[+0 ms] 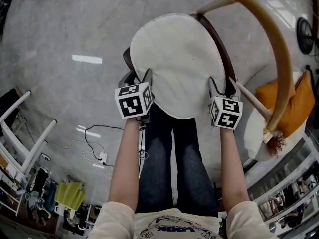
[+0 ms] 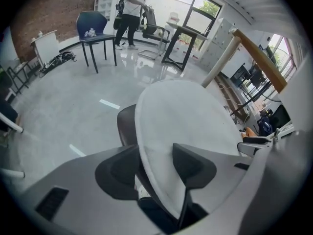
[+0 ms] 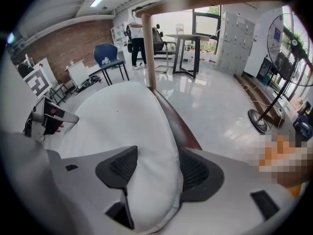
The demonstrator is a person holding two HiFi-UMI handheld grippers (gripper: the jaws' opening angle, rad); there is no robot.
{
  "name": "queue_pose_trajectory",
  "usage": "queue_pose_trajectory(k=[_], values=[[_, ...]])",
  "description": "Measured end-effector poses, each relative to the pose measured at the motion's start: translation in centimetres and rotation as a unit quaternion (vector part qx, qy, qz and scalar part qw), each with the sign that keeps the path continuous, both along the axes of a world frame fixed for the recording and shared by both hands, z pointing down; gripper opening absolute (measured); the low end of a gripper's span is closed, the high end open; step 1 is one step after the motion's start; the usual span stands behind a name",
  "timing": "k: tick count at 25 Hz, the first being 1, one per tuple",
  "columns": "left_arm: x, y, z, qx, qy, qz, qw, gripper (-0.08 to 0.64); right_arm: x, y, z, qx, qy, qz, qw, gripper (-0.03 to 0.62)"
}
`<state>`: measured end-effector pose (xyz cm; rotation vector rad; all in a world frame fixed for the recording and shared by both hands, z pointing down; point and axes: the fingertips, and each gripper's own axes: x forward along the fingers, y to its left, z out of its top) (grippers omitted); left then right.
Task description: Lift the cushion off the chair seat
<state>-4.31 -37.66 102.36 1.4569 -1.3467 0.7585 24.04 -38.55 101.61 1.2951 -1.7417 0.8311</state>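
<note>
- Cushion (image 1: 179,59), round, off-white and padded, lies flat on the chair seat (image 1: 221,46). It covers nearly all of the seat, so only a dark brown rim shows around it.
- It looks soft and light, with a plump seamed edge. I judge it will sag in the middle when raised rather than stay stiff, and the cloth should give the pads fair purchase.
- The best hold, as I judge it, is the near rim at two spots well apart, one on each side, so it comes up level.
- My left tool (image 1: 141,78) is open. Its jaws straddle the cushion's near-left edge, one over the top face and one outside the rim, not pinching.
- My right tool (image 1: 223,86) is open too, spread wide around the near-right edge, where the padding bulges between the jaws.
- The seat rim lies directly under the cushion's edge, so an outer jaw could catch the seat along with the cloth.
- A curved wooden backrest rail (image 1: 276,49) arches over the far and right sides, and one of its struts passes just beside my right tool. Lifting toward me looks clearer than lifting away.
- My legs (image 1: 172,158) stand right in front of the chair.
- Around it, on a glossy grey floor (image 1: 60,34), are an orange pillow (image 1: 289,98) to the right and cables (image 1: 94,143) to the left. Far off are a blue chair (image 2: 95,28) and a person (image 2: 131,9) standing.
</note>
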Motion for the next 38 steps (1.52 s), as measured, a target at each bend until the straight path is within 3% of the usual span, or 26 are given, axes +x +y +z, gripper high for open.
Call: queue_pose_trajectory(k=[5,8,11,13,20,27,38], values=[[-0.3,-0.2,-0.2,-0.011,0.018,0.005,0.9998,0.204,-0.8,0.0,0.0,-0.031,-0.018,0.007,0.999,0.254],[0.0,-0.4,-0.7,-0.011,0.030,0.013,0.9994,0.123,-1.2,0.0,-0.4,-0.037,-0.018,0.014,0.999,0.221],[0.4,-0.4,-1.4,-0.008,0.029,0.016,0.9994,0.072,-0.5,0.0,-1.2,-0.030,-0.006,0.028,0.999,0.114],[0.8,-0.4,-2.0,-0.003,0.021,0.024,0.9995,0.060,0.0,0.1,-1.9,-0.027,-0.001,0.031,0.999,0.081],[0.0,-1.0,-5.8,0.020,0.015,0.040,0.9989,0.052,-1.3,0.4,-5.8,-0.008,0.003,0.025,1.000,0.067],[-2.2,-1.3,-13.2,0.048,0.012,0.031,0.9983,0.052,-3.5,0.5,-13.6,0.026,-0.011,0.033,0.999,0.067],[-6.4,1.9,-30.9,0.100,0.019,0.007,0.9947,0.052,-7.5,2.2,-31.1,0.082,-0.018,0.024,0.996,0.067]])
